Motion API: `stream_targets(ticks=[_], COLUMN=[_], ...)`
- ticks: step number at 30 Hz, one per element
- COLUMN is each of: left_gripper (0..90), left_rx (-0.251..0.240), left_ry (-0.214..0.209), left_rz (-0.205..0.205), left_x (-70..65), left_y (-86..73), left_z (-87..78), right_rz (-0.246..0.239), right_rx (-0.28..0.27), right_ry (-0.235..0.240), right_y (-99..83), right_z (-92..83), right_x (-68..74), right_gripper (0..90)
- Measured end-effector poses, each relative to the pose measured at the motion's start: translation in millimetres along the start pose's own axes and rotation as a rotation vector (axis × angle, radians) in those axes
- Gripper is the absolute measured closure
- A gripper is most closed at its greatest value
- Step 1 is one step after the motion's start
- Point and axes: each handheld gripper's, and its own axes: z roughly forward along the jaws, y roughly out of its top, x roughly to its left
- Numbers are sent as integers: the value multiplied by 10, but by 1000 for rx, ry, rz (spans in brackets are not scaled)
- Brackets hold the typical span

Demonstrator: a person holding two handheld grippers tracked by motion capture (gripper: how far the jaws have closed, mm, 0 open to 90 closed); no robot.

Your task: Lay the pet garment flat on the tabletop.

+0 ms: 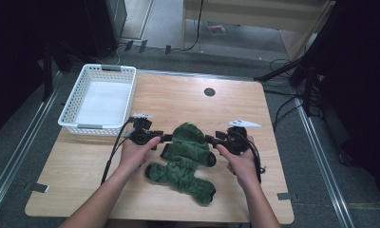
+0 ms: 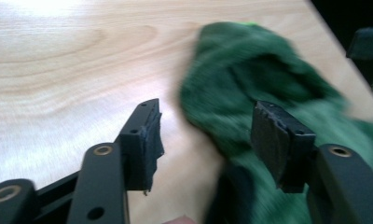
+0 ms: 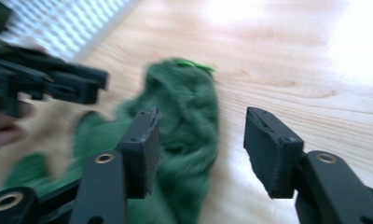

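Left gripper (image 1: 165, 138): jaws apart, empty | Right gripper (image 1: 211, 138): jaws apart, empty | green plush garment (image 1: 185, 161): loose on table (image 1: 83, 171) | Risk: limp fabric may unfold or slide.

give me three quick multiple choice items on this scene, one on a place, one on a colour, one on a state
1. Where does the white basket stand on the table?
A far left corner
B near right corner
C centre

2. What colour is the fleece garment?
A red
B green
C yellow

3. How does the left gripper stand?
A clamped on the basket
B open, pressing nothing
C lying in the basket

A: the high view shows the basket at the far left.
B: the cloth is dark green in every view.
B: its fingers stand apart beside the cloth.
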Motion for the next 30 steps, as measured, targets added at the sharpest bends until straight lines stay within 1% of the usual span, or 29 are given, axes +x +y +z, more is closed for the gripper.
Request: stream_targets(ticks=[2,3,4,5,6,7,8,9,10,11,12,13,14,15,16,17,18,19,20,21,22,23,24,25,26,27,28,29,30], left_gripper=[403,405,397,397,393,388,391,391,434,460,503,569,622,697,810,878,900,900,900,900,900,900,900,900,900,897,880,855,820], left_rx=[26,26,18,18,19,19,19,22,15,20,16,14,20,20,10,10,-8,-71,-71,-167,-167,-233,-233,-229,-188,-145,-145,-84,-84], left_ry=[31,43,57,57,76,76,80,82,115,120,141,150,151,151,165,165,175,185,185,224,224,238,238,208,182,155,155,144,144], left_rz=[3,10,25,25,53,53,72,86,132,158,179,208,232,232,281,281,303,351,351,431,431,524,524,622,647,671,671,665,665], left_x=[8,8,-10,-10,-49,-49,-69,-84,-138,-157,-179,-209,-228,-228,-273,-273,-295,-356,-356,-451,-451,-524,-524,-528,-504,-469,-469,-391,-391], left_y=[34,39,58,58,78,78,80,82,75,75,70,64,61,61,50,50,49,52,52,31,31,-20,-20,-107,-152,-197,-197,-269,-269], left_z=[117,155,191,191,229,229,251,263,306,321,338,364,381,381,401,401,386,304,304,162,162,51,51,13,26,49,49,90,90], right_rz=[4,-30,-50,-50,-93,-104,-114,-114,-100,-95,-93,-98,-112,-112,-146,-146,-179,-198,-225,-249,-249,-291,-337,-366,-398,-421,-421,-437,-453], right_rx=[59,113,123,123,126,121,100,100,63,40,27,16,-5,-5,-33,-33,-66,-89,-121,-155,-155,-189,-192,-184,-136,-81,-81,58,104], right_ry=[-25,-58,-65,-65,-92,-105,-129,-129,-120,-109,-97,-90,-72,-72,-59,-59,-71,-73,-77,-73,-73,-54,-56,-57,-39,-18,-18,38,40], right_y=[33,53,58,58,67,65,63,63,65,68,73,77,82,82,88,88,87,84,70,46,46,-17,-86,-134,-215,-280,-280,-399,-449], right_z=[196,397,446,446,537,555,555,555,531,514,494,481,458,458,417,417,355,310,254,191,191,95,42,23,10,8,8,24,21], right_x=[2,29,38,38,58,58,56,56,35,26,23,22,24,24,34,34,43,45,47,46,46,33,26,16,-13,-47,-47,-117,-134], right_gripper=[429,431,462,462,554,625,718,718,816,835,838,840,842,842,843,843,846,845,844,839,839,815,800,781,760,722,722,657,628])
